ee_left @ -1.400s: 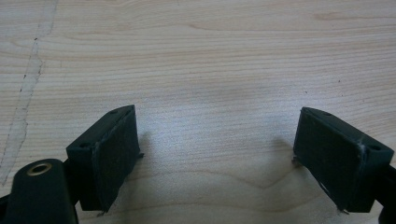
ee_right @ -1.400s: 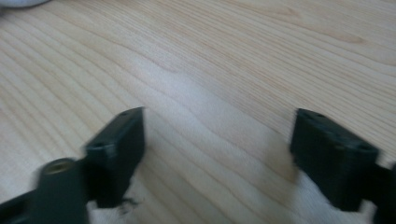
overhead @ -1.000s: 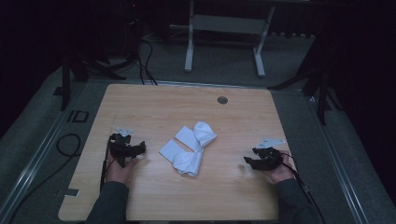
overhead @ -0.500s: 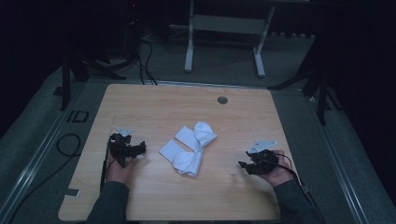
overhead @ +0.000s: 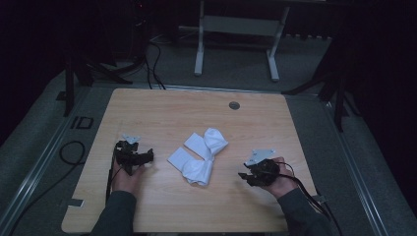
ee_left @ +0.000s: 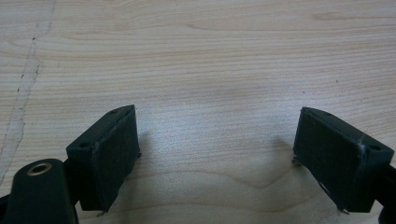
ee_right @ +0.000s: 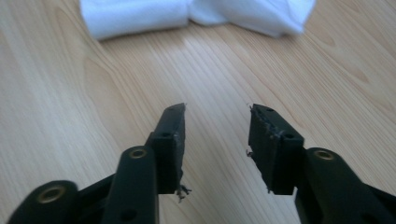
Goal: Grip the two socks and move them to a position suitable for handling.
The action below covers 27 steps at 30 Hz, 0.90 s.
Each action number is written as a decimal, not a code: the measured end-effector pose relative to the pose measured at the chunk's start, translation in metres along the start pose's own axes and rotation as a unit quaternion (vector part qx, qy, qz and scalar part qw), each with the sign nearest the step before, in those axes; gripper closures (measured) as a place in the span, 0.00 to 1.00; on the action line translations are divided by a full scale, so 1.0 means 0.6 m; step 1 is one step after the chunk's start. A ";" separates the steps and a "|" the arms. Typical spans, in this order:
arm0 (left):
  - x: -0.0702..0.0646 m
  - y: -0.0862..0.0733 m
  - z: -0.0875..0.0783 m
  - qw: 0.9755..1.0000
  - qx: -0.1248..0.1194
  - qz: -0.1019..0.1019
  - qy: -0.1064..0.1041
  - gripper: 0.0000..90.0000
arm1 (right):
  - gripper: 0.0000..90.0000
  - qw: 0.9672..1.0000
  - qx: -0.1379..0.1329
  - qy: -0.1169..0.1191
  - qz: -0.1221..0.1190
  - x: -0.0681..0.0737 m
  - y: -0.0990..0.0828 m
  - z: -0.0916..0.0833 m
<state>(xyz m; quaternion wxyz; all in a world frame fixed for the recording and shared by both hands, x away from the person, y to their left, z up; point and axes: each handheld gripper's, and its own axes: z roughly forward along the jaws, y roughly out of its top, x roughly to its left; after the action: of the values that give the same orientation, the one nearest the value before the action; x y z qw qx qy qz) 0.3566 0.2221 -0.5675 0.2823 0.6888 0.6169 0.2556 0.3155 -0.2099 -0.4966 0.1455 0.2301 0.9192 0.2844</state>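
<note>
the high view is dim, dark beyond the light wooden table [overhead: 147, 113] edges. both gripper views are brighter, evenly lit, with soft shadows; the crumpled white cloth [ee_right: 196, 14] looks blurred.

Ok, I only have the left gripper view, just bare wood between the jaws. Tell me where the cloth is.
Observer: The cloth lies crumpled to the right of your left tool, apart from it.
Operator: Now give me the right tool.
Observer: The right tool is on the cloth's other side, pointing at it. Its jaws have just been closing, with nothing between them.
Operator: Say whether it touches the cloth.
Observer: No. In the right gripper view, bare table lies between them.
</note>
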 end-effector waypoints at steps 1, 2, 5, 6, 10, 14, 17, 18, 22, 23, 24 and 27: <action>0.000 0.000 0.000 1.000 0.000 0.000 0.000 0.16 | 0.67 1.000 -0.001 0.003 -0.002 0.002 0.004 0.002; 0.000 0.000 0.000 1.000 0.000 0.000 0.000 0.16 | 0.70 1.000 -0.002 0.011 -0.002 0.006 0.011 0.006; 0.000 0.000 0.000 1.000 0.000 0.000 0.001 0.16 | 0.76 1.000 -0.003 0.017 -0.017 0.014 0.024 0.013; -0.002 0.001 0.001 1.000 0.000 -0.004 0.005 0.16 | 0.82 0.999 -0.005 0.025 -0.029 0.024 0.039 0.022; -0.004 0.001 0.001 1.000 -0.001 -0.007 0.006 0.16 | 0.95 0.999 -0.009 0.034 -0.042 0.039 0.065 0.040; -0.003 0.000 0.000 1.000 0.000 -0.005 0.004 0.16 | 1.00 0.998 -0.013 0.047 -0.042 0.049 0.081 0.057; -0.007 0.001 -0.003 1.000 0.002 -0.006 0.005 0.19 | 1.00 0.997 -0.016 0.060 -0.046 0.061 0.097 0.079; -0.009 0.002 -0.005 1.000 0.004 -0.004 0.004 0.23 | 1.00 0.997 -0.020 0.065 -0.047 0.064 0.100 0.083; -0.016 0.002 -0.011 1.000 0.007 0.003 -0.005 0.38 | 1.00 0.996 -0.025 0.066 -0.056 0.080 0.115 0.097; -0.017 0.002 -0.012 1.000 0.008 0.004 -0.006 0.40 | 1.00 0.996 -0.028 0.070 -0.055 0.083 0.118 0.099; -0.017 0.003 -0.013 1.000 0.009 0.007 -0.008 0.43 | 1.00 0.996 -0.026 0.064 -0.060 0.086 0.121 0.102; -0.018 0.002 -0.016 1.000 0.012 0.012 -0.014 0.50 | 1.00 0.995 -0.034 0.073 -0.060 0.093 0.130 0.110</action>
<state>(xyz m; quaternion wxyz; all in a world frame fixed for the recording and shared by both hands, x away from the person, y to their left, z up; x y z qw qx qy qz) 0.3496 0.2119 -0.5598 0.2797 0.7031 0.6075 0.2416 0.3211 -0.0945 -0.5109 0.1027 0.1486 0.9294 0.3220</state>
